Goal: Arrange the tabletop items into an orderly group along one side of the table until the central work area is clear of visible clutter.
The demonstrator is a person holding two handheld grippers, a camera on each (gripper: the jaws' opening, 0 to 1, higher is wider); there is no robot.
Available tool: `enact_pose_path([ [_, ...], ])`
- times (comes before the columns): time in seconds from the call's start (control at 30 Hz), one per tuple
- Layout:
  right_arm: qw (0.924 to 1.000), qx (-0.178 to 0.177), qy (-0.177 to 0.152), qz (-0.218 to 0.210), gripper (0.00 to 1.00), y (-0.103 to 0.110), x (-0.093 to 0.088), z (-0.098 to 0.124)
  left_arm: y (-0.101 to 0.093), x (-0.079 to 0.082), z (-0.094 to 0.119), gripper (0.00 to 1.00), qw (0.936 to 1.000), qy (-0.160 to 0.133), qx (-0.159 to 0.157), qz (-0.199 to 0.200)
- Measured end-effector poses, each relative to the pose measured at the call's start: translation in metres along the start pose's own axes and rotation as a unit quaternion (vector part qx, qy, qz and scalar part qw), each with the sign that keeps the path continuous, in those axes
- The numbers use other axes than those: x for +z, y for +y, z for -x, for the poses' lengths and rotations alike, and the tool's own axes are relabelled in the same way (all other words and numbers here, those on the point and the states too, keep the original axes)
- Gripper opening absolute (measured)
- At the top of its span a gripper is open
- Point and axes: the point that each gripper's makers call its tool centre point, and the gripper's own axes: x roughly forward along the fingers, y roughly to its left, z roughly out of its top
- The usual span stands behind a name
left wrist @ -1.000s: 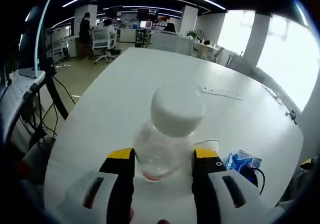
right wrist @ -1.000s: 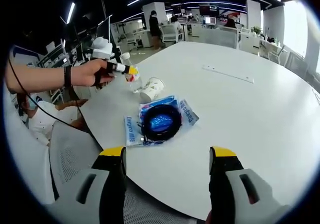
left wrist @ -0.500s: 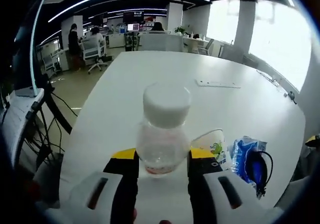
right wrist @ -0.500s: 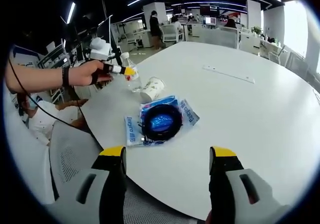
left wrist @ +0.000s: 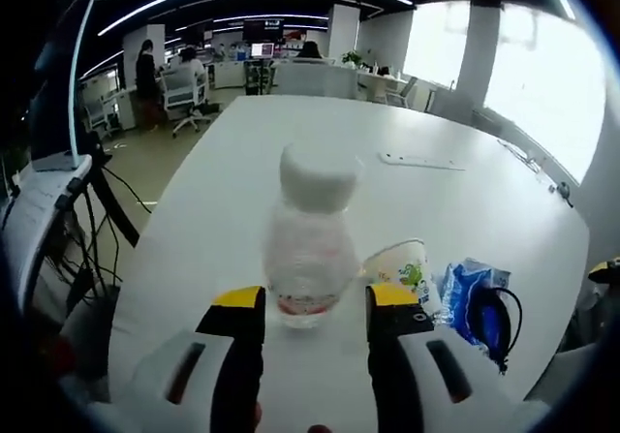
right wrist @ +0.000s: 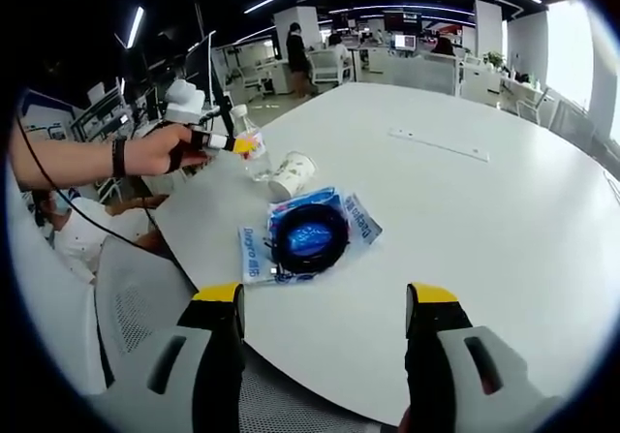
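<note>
White oval table (right wrist: 504, 220) in an open-plan office, bearing four loose items near one edge. One clear plastic bottle (left wrist: 310, 244) with a white cap stands upright just ahead of the left gripper (left wrist: 312, 307), whose jaws are parted around its base without visibly gripping it. One paper cup (left wrist: 402, 273) lies on its side beside the bottle. One blue packet (right wrist: 310, 234) carries one coiled black cable (right wrist: 310, 257). One white strip (right wrist: 438, 144) lies well apart. Right gripper (right wrist: 325, 302): jaws wide, nothing between them.
</note>
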Motion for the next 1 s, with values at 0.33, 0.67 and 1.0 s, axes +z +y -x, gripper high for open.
enact_pose_path([
  [0.33, 1.0000, 0.004, 0.001, 0.000, 0.67, 0.003, -0.004, -0.001, -0.009, -0.038, 0.020, 0.41, 0.9995, 0.020, -0.012, 0.021],
  [0.67, 1.0000, 0.002, -0.002, -0.003, 0.66, 0.001, -0.003, 0.002, -0.039, -0.044, 0.022, 0.43, 0.9981, 0.028, -0.048, 0.027],
  [1.0, 1.0000, 0.004, 0.001, -0.003, 0.66, 0.002, -0.004, 0.002, -0.059, -0.027, 0.010, 0.42, 0.9973, 0.026, -0.066, 0.020],
])
